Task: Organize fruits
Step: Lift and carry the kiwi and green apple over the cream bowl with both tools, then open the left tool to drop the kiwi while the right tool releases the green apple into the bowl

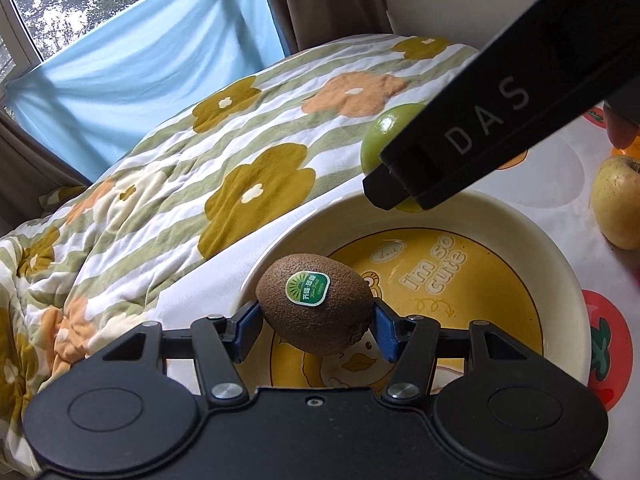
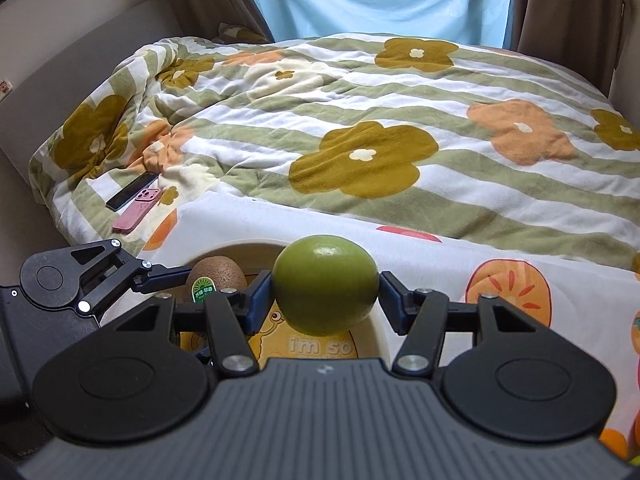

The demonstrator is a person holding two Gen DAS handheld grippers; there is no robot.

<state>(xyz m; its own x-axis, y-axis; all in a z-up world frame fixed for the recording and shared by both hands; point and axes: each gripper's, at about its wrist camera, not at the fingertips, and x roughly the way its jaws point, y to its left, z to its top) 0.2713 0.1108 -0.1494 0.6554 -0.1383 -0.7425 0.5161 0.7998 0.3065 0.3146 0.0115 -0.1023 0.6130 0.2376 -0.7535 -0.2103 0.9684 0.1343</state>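
Note:
My left gripper is shut on a brown kiwi with a green sticker and holds it over the near left part of a cream bowl with a yellow cartoon bottom. My right gripper is shut on a round green fruit and holds it above the same bowl. In the left wrist view the green fruit shows behind the right gripper's black body, above the bowl's far rim. The kiwi and left gripper show at the left of the right wrist view.
A yellow apple lies on the fruit-printed tablecloth right of the bowl. A bed with a flowered quilt fills the space behind. Two phones lie on the quilt at left. A blue curtain hangs at the window.

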